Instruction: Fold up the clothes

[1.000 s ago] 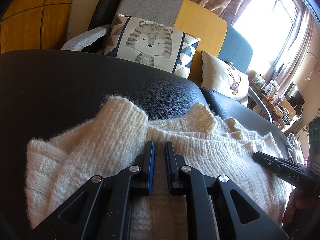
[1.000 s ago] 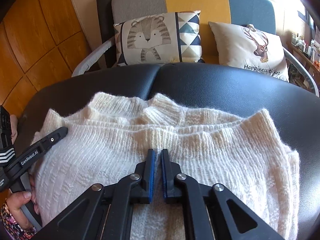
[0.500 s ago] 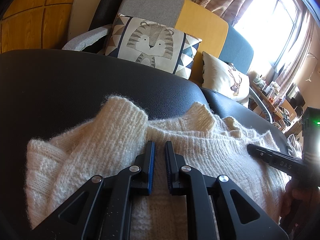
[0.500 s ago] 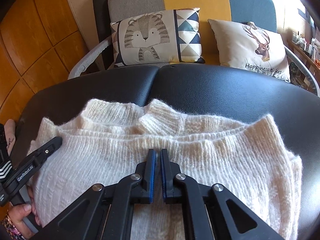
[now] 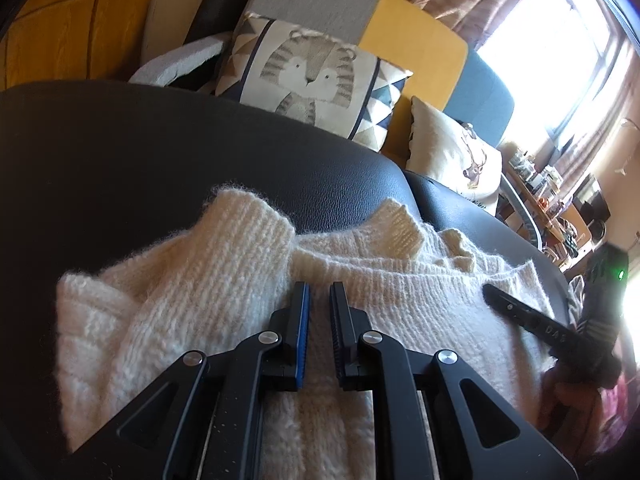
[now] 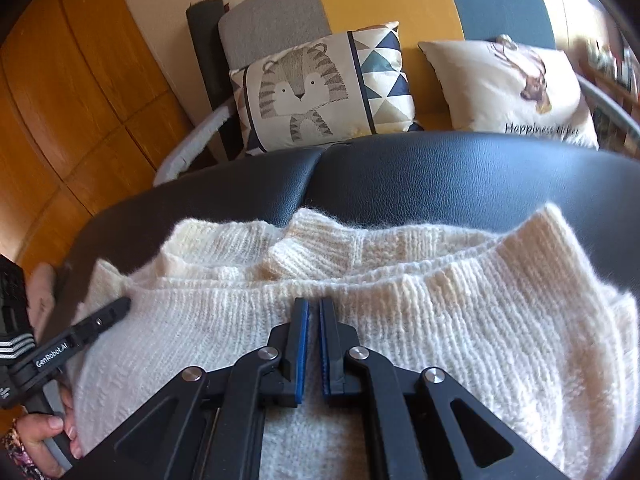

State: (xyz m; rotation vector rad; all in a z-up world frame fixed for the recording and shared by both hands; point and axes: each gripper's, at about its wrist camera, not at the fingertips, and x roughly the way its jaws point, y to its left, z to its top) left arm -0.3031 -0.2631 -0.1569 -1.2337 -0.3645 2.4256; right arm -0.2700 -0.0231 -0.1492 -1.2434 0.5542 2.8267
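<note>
A cream knitted sweater (image 5: 400, 292) lies folded on a black leather seat (image 5: 160, 160), with a ribbed cuff (image 5: 248, 232) resting on top at the left. My left gripper (image 5: 319, 286) sits low over the sweater's left half, its jaws almost together with only a thin slit and nothing between them. In the right wrist view the sweater (image 6: 440, 320) spreads wide, collar edge towards the far side. My right gripper (image 6: 314, 300) rests over its middle, also nearly closed and empty. Each gripper shows in the other's view: the right gripper (image 5: 492, 292) and the left gripper (image 6: 124, 302).
Behind the black leather seat (image 6: 440, 176) stands a grey, yellow and blue sofa with a tiger cushion (image 6: 320, 88) and a deer cushion (image 6: 508, 84). Wooden panels (image 6: 60, 100) line the left wall. A bright window (image 5: 552, 40) and a cluttered shelf (image 5: 552, 200) are at the right. A hand (image 6: 44, 432) holds the left gripper's handle.
The right gripper has slid a little left and farther across the sweater and its view has tilted. The left gripper has stayed in place. The jaws of both are unchanged.
</note>
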